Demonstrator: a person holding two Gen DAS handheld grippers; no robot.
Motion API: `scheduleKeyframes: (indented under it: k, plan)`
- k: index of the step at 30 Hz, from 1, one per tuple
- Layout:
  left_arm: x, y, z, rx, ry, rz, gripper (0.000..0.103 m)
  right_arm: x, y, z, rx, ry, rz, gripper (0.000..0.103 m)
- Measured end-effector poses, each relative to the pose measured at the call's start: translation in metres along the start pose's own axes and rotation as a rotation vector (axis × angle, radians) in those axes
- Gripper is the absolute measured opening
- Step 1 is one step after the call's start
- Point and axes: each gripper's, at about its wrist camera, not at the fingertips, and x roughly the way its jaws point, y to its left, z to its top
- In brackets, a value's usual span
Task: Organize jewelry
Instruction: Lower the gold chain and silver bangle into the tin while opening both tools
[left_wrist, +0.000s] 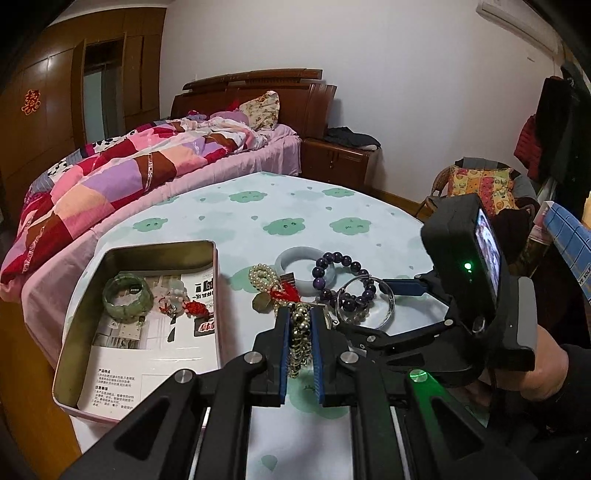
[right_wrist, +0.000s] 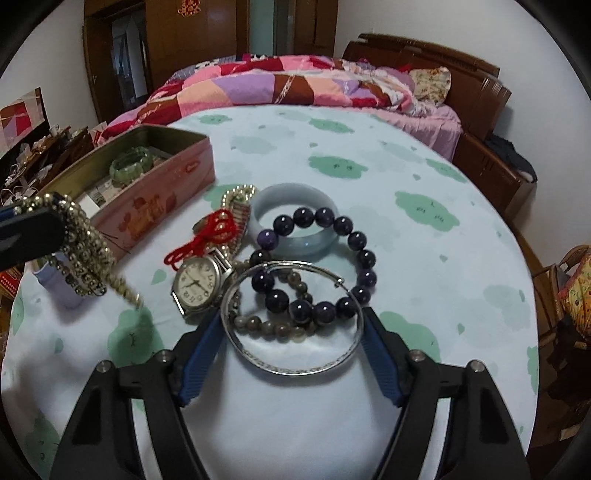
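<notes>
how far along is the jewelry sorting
Early on. Done: a green bangle and a few small pieces lie in the tin. In hand: the left gripper is shut on a gold bead strand; the right gripper is open around the silver bangle. Left on the table: watch, purple bead bracelet, pale bangle, pearls.

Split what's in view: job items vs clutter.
Job: tin box, green bangle inside it, gold bead strand in left tongs, silver bangle between right tongs, purple bead bracelet, pale jade bangle, wristwatch.
Clutter: bed quilt, nightstand, chair cushion.
</notes>
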Motion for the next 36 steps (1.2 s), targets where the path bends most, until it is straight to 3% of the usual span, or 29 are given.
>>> scheduleKeyframes:
  k: [9, 19, 36]
  plan:
    - [-0.011, 0.004, 0.007, 0.003, -0.031, 0.012, 0.010, -0.011, 0.003, 0.002, -0.011, -0.073, -0.037, 0.076]
    - [-0.022, 0.025, 0.030, 0.038, -0.062, 0.095, 0.010, -0.024, 0.017, 0.018, -0.042, -0.119, -0.009, 0.076]
    - [-0.013, 0.091, 0.029, -0.092, -0.058, 0.196, 0.010, -0.021, 0.066, 0.078, -0.124, -0.187, 0.061, 0.076]
